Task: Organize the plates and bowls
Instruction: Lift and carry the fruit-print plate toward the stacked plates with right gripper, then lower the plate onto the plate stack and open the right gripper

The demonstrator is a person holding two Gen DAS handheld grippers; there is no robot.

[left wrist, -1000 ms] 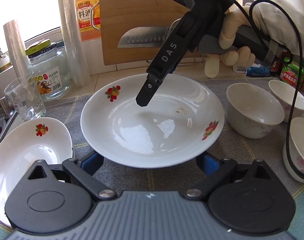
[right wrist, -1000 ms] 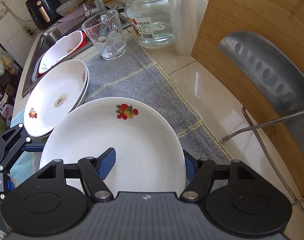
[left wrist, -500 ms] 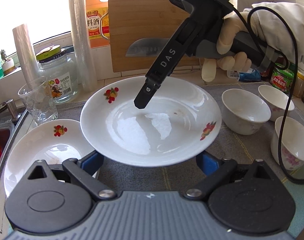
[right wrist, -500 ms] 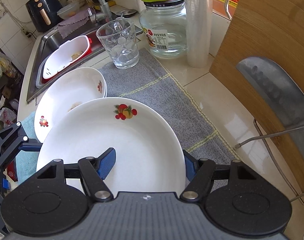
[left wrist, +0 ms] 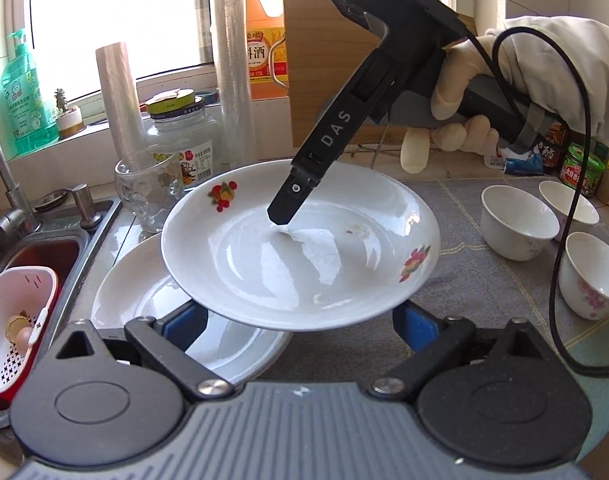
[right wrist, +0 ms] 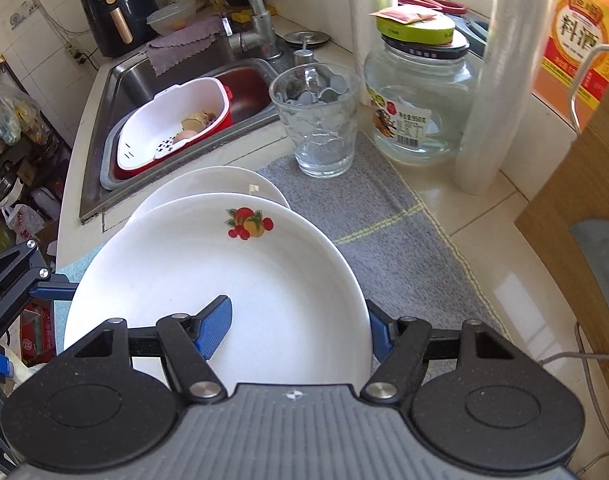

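White porcelain plate (right wrist: pixel 208 292), pinched at opposite rims by the right tongs (right wrist: pixel 298 334) and left tongs (left wrist: pixel 292 326), hung level just above the stacked plates (left wrist: pixel 144 300) near the table's sink-side edge.

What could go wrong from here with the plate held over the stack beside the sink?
The right claw pinches just the rim of the carried plate, one pad on its glossy inside; it could slip or tilt. The stacked plates below sit near the sink edge; a hard or off-centre landing might chip or shove them.
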